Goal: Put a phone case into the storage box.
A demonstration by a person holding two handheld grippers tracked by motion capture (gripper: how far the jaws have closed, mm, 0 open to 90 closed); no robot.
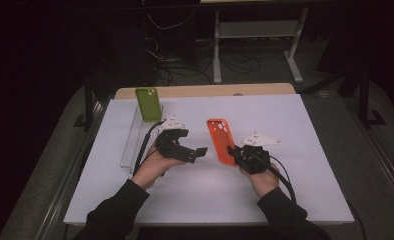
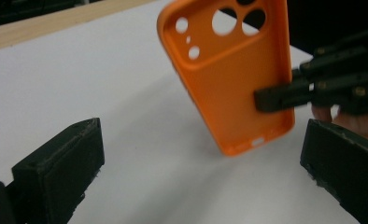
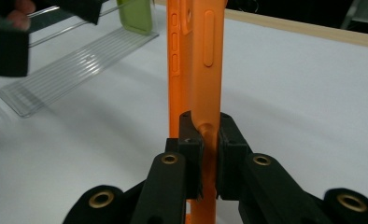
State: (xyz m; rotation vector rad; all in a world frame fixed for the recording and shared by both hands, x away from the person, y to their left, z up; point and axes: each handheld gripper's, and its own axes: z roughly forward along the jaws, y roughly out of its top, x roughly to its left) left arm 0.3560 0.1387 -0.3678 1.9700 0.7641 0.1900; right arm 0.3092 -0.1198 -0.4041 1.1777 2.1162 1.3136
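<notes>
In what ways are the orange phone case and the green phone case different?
The orange phone case is clamped in the right tongs; the green phone case stands untouched in the clear rack. Orange sits mid-table, green at the far left. Both are empty cases with camera cutouts.

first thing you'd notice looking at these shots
The bright orange phone case near the middle of the white table, pinched at one edge by the right gripper and held off the surface. Next, the green phone case propped in a clear slotted rack at the far left, with the left gripper open beside the orange one.
</notes>
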